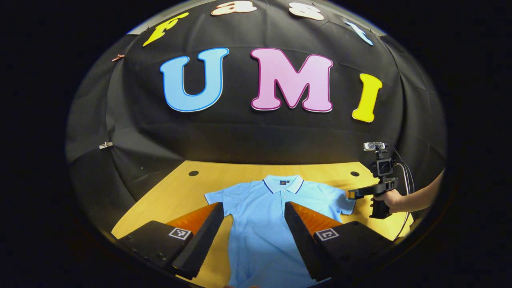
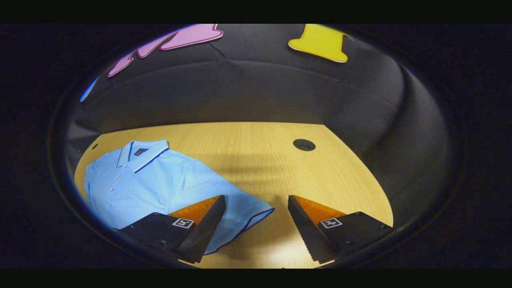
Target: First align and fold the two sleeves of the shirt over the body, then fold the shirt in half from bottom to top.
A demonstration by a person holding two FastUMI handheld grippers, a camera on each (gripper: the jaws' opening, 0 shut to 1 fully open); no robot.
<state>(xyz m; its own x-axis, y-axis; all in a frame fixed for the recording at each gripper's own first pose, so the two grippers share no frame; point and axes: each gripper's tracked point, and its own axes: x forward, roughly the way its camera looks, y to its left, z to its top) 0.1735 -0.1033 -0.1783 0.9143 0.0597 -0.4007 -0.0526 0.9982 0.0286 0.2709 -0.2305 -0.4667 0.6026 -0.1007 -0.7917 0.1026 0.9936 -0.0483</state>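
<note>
Polo shirt (image 1: pixel 264 224) lay flat on bench (image 2: pixel 256 160); right gripper (image 2: pixel 256 224) fingers apart at sleeve (image 2: pixel 244 210) hem, ready to pinch; left gripper (image 1: pixel 254 236) fingers apart above body.

Shirt (image 1: pixel 260 224) lies flat on the table (image 1: pixel 180 192) — collar (image 1: pixel 283 184) toward the back wall.

shirt (image 1: pixel 260 224) hem cut off at bottom edge, left tongs (image 1: pixel 254 236) covering part of its sides

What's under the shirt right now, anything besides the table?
The shirt lies flat on the wooden table, sleeves still spread. No bulges show, but whatever the fabric covers is hidden.
</note>
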